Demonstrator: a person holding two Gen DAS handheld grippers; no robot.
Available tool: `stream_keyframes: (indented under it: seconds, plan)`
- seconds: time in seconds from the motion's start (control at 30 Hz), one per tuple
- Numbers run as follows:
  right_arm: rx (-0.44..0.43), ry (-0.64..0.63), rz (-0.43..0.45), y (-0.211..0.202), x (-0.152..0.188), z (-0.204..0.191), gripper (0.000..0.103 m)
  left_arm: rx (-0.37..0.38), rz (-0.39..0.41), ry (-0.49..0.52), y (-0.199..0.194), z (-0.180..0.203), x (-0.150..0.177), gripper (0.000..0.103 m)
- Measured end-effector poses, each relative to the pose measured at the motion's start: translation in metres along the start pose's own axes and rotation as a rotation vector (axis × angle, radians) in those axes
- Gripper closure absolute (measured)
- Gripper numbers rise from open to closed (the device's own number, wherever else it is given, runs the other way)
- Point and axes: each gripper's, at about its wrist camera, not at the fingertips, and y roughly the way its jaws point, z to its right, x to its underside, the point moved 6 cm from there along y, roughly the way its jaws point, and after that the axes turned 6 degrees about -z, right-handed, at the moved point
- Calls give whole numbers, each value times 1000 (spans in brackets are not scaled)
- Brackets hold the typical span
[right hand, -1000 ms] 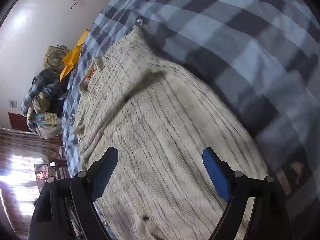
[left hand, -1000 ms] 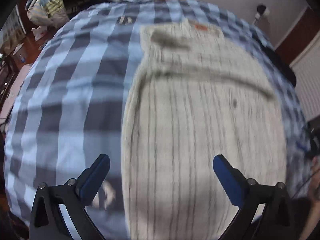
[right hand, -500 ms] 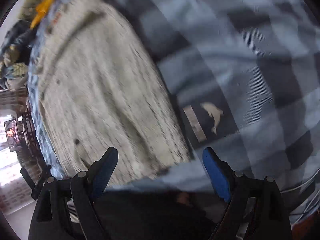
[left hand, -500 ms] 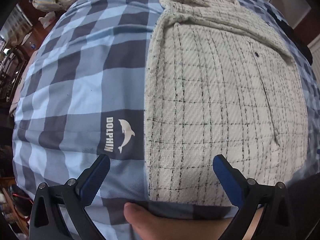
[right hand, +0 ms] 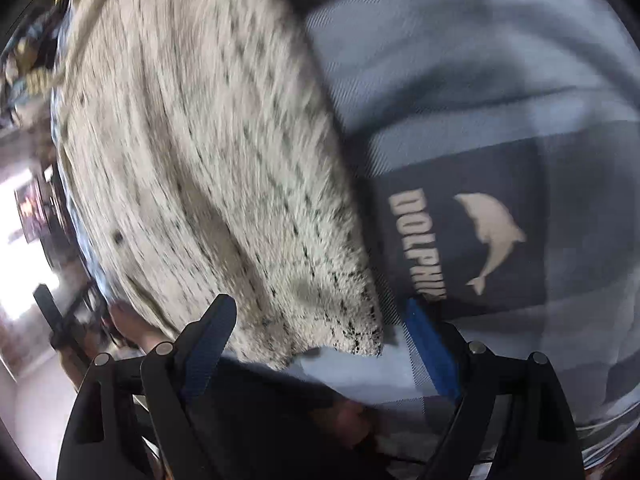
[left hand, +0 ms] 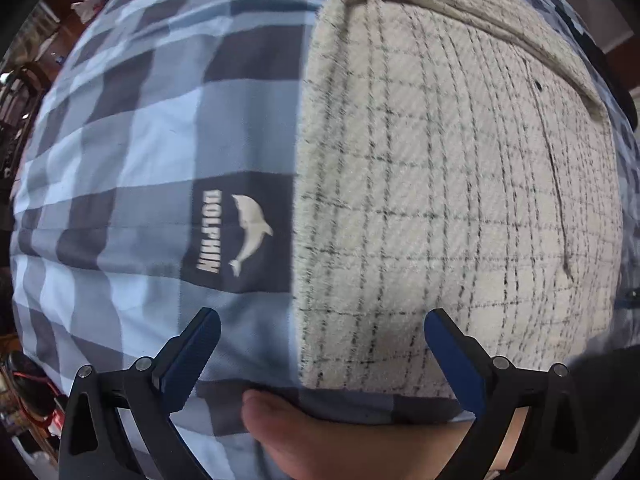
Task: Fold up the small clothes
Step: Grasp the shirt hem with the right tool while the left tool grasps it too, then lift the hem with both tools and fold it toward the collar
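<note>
Left tongs [left hand: 322, 344] released, straddling near-left corner of cream fuzzy woven garment with thin black grid [left hand: 452, 184]. Right tongs [right hand: 320, 344] released at near-right corner. Garment lies flat on blue-grey checked bedsheet [left hand: 132, 152], stretching to 12 o'clock. Risk: pinching sheet with hem, dragging both. Dolphin logo patch [left hand: 240, 236] at 11.

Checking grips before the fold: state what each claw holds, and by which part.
Nothing is held. The left claw is open over the cream checked garment's near hem, and the right claw is open around its near corner, not closed on it.
</note>
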Motion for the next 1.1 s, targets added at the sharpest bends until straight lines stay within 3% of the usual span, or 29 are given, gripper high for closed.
stream_keyframes:
  seconds: [0.03, 0.13, 0.2, 0.23, 0.27, 0.3, 0.33, 0.4, 0.5, 0.73, 0.83, 0.87, 0.9, 1.07, 1.1]
  plan:
    - [5, -15, -9, 2, -1, -3, 19, 15, -6, 5, 1, 3, -1, 1]
    - [45, -58, -27, 8, -2, -13, 19, 67, -16, 20, 4, 10, 2, 24]
    - [64, -66, -28, 12, -3, -18, 19, 74, -45, 17, 10, 14, 4, 52]
    - [64, -62, -16, 12, -5, -21, 21, 70, -63, 7, 15, 16, 5, 56]
    - [57, -51, 2, 9, -7, -21, 31, 67, -88, -7, 21, 14, 7, 58]
    - [49, -38, 18, 10, -8, -25, 50, 70, -108, -19, 27, 11, 9, 58]
    - [42, -26, 29, 8, -8, -24, 57, 72, -123, -32, 31, 8, 11, 58]
    - [45, -19, 19, 11, -8, -25, 84, 72, -142, -62, 35, 0, 15, 58]
    - [62, -48, 29, 11, -5, -35, 96, 97, -172, -80, 43, -5, 22, 58]
    - [58, -167, 115, 4, 14, -82, 97, 64, -184, -97, 51, -21, 35, 56]
    - [71, -201, 128, 2, 21, -86, 97, 56, -195, -114, 45, -29, 28, 37]
    - [72, -200, 130, 2, 12, -83, 97, 52, -204, -128, 47, -31, 30, 23]
    - [69, -198, 134, 1, 13, -83, 97, 46, -211, -130, 47, -36, 21, 18]
    - [35, -187, 137, -13, 17, -77, 97, 15, -224, -89, 59, -39, 22, 21]
    - [25, -186, 138, -14, 19, -77, 97, 21, -214, -66, 59, -35, 21, 35]
